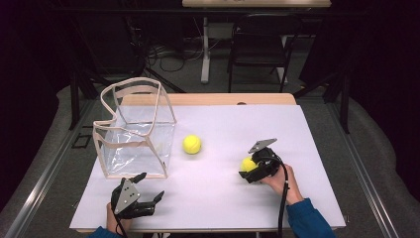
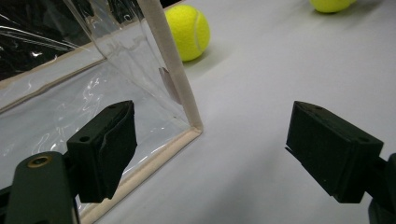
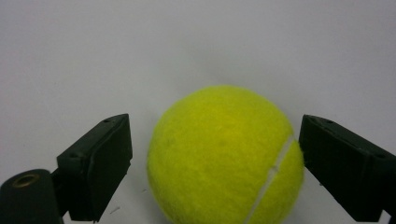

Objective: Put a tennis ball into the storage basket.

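Two tennis balls on white table: one ball (image 3: 226,156) near right, between spread jaws of right gripper (image 3: 215,163), left pad not touching; other ball (image 1: 191,144) mid-table, beside clear bag (image 1: 136,130). Left gripper (image 2: 210,154) spread, empty.

Both grippers are black. The left gripper (image 1: 146,187) has a grey three-cornered plate on top. The right gripper (image 1: 246,170) trails a black cable (image 1: 284,198). The sleeves (image 1: 308,218) are blue.

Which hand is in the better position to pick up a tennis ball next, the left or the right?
Right. The right gripper already has a tennis ball between its fingers, one not yet touching. The left gripper sits open beside the clear bag.
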